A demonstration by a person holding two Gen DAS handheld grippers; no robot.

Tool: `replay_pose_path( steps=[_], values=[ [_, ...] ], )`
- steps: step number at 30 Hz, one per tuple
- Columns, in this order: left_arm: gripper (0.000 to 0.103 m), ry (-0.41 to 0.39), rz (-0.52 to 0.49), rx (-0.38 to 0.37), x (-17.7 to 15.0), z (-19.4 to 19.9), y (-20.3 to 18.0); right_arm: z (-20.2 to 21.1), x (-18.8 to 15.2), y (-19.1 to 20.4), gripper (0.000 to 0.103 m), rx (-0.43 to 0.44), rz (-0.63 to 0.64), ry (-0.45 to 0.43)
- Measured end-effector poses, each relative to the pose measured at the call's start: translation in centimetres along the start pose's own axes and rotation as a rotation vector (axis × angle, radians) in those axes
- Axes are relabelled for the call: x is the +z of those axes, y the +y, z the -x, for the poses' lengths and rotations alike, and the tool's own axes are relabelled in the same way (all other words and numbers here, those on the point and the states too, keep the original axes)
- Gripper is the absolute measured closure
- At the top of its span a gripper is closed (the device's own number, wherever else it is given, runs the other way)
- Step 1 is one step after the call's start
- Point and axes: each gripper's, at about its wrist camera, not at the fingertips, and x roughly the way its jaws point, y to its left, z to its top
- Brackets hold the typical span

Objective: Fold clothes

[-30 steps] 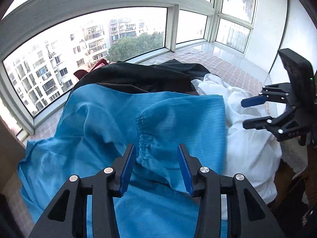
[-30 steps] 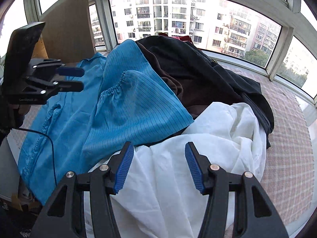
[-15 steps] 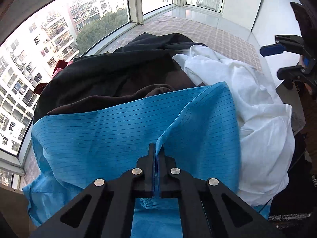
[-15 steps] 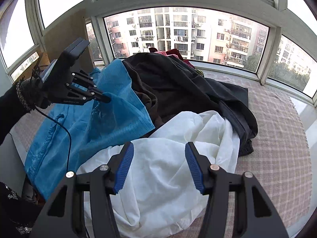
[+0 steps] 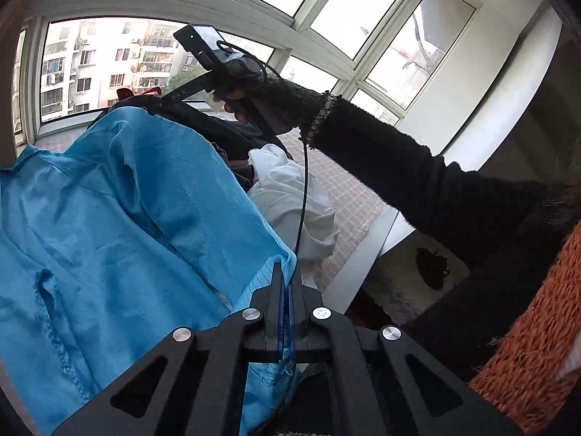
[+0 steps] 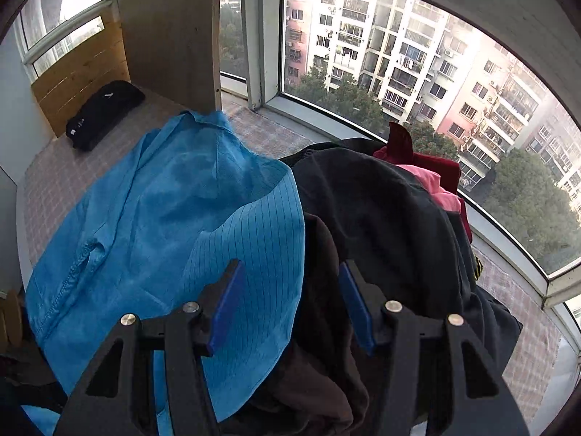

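left wrist: close, tilted, facing right over blue garment (image 5: 138, 218) | right wrist: close, facing window | shared: blue garment

Black garment (image 6: 381, 218) crowds right gripper (image 6: 290, 309) ahead
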Motion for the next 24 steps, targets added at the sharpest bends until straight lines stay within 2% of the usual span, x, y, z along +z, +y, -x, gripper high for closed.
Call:
replay_pose_path(
  steps=[3, 5, 7, 10, 13, 15, 17, 19, 20, 22, 24],
  values=[
    [0.102, -0.024, 0.074, -0.022, -2.1, 0.5, -0.3, -1.8, 0.2, 0.5, 0.050, 0.071, -0.030, 0.056],
    [0.102, -0.039, 0.107, -0.047, -3.2, 0.1, -0.4, -2.4, 0.1, 1.0, 0.050, 0.081, -0.045, 0.100],
    [0.102, -0.051, 0.133, -0.093, -3.5, -0.9, -0.5, -2.3, -0.3, 1.2, 0.050, 0.115, -0.079, 0.127],
    [0.102, -0.075, 0.102, -0.149, -3.1, -2.1, -2.0, -0.6, -0.9, 1.2, 0.050, 0.196, -0.151, 0.089],
    [0.102, -0.123, 0.035, -0.183, -3.0, -1.5, -4.3, 0.4, -1.2, 1.7, 0.050, 0.138, -0.149, 0.061],
    [0.102, -0.179, 0.042, -0.181, -3.9, 0.4, -4.7, 0.1, -1.2, 2.2, 0.050, 0.141, -0.155, 0.065],
    [0.102, -0.235, 0.112, -0.156, -5.9, 2.3, -3.8, -0.7, -0.9, 3.0, 0.050, 0.155, -0.163, 0.063],
    [0.102, -0.281, 0.239, -0.145, -9.4, 3.9, -1.9, -2.6, -0.2, 4.4, 0.050, 0.181, -0.154, 0.074],
    [0.102, -0.293, 0.305, -0.116, -11.5, 4.2, -0.9, -3.7, 0.1, 5.3, 0.050, 0.192, -0.145, 0.089],
    [0.103, -0.274, 0.441, 0.000, -15.8, 3.9, 1.1, -6.2, 0.5, 7.3, 0.050, 0.203, -0.123, 0.134],
    [0.103, -0.260, 0.575, 0.049, -19.5, 3.4, 3.0, -7.4, 0.5, 8.7, 0.050, 0.213, -0.102, 0.150]
  ],
)
